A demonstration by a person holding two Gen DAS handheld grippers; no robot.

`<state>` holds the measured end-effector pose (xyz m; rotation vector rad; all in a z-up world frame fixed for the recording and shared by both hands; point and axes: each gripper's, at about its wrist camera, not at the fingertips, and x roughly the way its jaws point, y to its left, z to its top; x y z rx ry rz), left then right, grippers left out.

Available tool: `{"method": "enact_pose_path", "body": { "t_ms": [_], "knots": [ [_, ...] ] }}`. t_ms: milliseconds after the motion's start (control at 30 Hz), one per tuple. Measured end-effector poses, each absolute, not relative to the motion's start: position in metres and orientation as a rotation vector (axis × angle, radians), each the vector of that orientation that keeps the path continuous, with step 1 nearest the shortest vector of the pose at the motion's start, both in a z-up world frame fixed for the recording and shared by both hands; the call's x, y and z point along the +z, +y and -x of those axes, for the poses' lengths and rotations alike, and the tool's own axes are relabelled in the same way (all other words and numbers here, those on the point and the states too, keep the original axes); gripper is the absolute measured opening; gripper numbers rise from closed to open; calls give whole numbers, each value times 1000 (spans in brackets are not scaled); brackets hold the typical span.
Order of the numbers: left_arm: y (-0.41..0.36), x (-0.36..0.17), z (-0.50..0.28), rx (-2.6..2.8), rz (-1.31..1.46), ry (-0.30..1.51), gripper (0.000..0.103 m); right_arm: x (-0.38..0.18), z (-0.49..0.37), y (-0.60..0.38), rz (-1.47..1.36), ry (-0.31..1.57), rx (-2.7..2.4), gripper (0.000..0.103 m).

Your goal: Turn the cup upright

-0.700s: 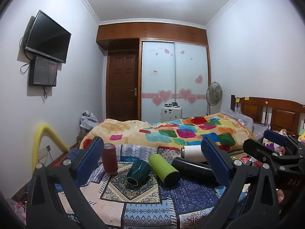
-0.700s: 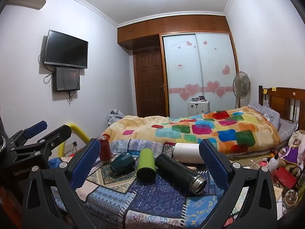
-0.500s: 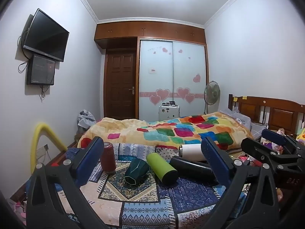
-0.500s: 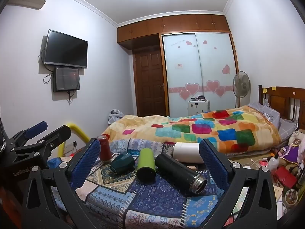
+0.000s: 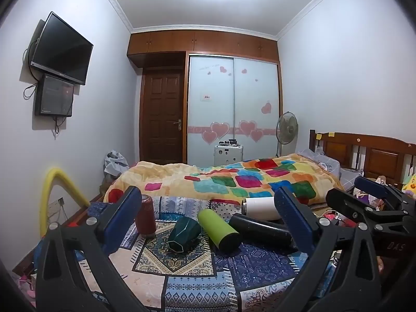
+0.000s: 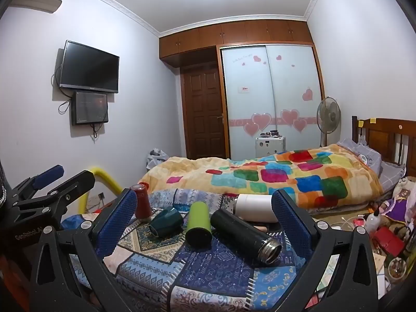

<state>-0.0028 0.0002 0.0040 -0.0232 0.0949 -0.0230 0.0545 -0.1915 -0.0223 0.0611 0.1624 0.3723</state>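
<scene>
Several cups lie on a patterned cloth-covered table (image 5: 197, 280) (image 6: 208, 267). A dark green faceted cup (image 5: 184, 234) (image 6: 166, 221), a lime green cup (image 5: 219, 228) (image 6: 198, 223), a black flask (image 5: 260, 230) (image 6: 244, 234) and a white cup (image 5: 260, 206) (image 6: 256, 207) lie on their sides. A red cup (image 5: 145, 217) (image 6: 141, 204) stands at the left. My left gripper (image 5: 208, 221) and right gripper (image 6: 204, 221) are open and empty, held short of the cups.
A bed with a colourful quilt (image 5: 234, 179) lies behind the table. A yellow foam-padded bar (image 5: 56, 189) stands at the left. Clutter with a bottle (image 6: 371, 219) and a red box (image 6: 390, 239) sits to the right. Each gripper shows at the edge of the other's view.
The left wrist view has shifted slightly, with the cups sliding a little left and down in frame. The right gripper has stayed almost still. Both stay open.
</scene>
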Motion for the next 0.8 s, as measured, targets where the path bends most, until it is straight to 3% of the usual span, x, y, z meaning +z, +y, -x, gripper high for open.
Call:
{"method": "enact_pose_path", "body": {
  "t_ms": [800],
  "knots": [
    [-1, 7, 2, -28, 24, 91, 103, -23, -55, -194, -61, 160, 372, 103]
  ]
}}
